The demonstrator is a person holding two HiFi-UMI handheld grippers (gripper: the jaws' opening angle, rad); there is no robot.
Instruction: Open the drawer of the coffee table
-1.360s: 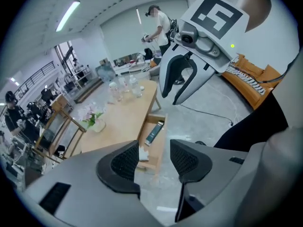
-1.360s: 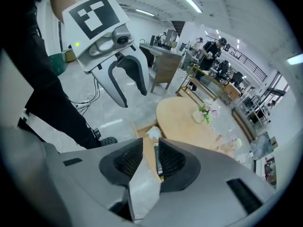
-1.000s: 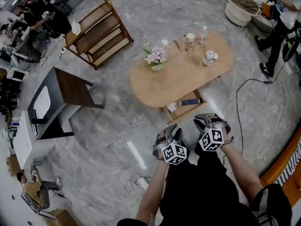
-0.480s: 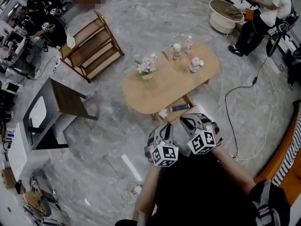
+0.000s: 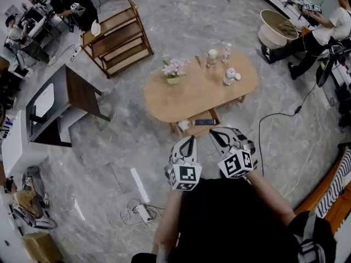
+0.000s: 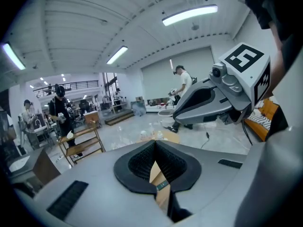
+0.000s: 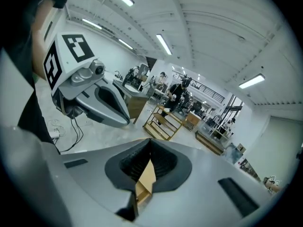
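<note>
The oval wooden coffee table (image 5: 192, 95) stands on the grey floor ahead of me. Its drawer (image 5: 198, 126) sticks out of the near side, open, with a dark flat item (image 5: 204, 122) and a white item (image 5: 183, 125) inside. My left gripper (image 5: 189, 141) and right gripper (image 5: 219, 131) are held up side by side close to my body, above and short of the drawer, touching nothing. Both are shut and empty. In the left gripper view the closed tips (image 6: 154, 143) frame a slice of the table; the right gripper view shows its closed tips (image 7: 150, 144) the same way.
Flowers (image 5: 173, 69) and bottles (image 5: 220, 53) stand on the table top. A wooden shelf rack (image 5: 115, 37) and a dark side table (image 5: 63, 106) are to the left, a round white tub (image 5: 278, 27) far right. A cable (image 5: 277, 116) and power strip (image 5: 141, 212) lie on the floor. People work at the edges.
Both grippers have risen and drawn back from the open drawer, and their jaws have come together. The table now looks farther off.
</note>
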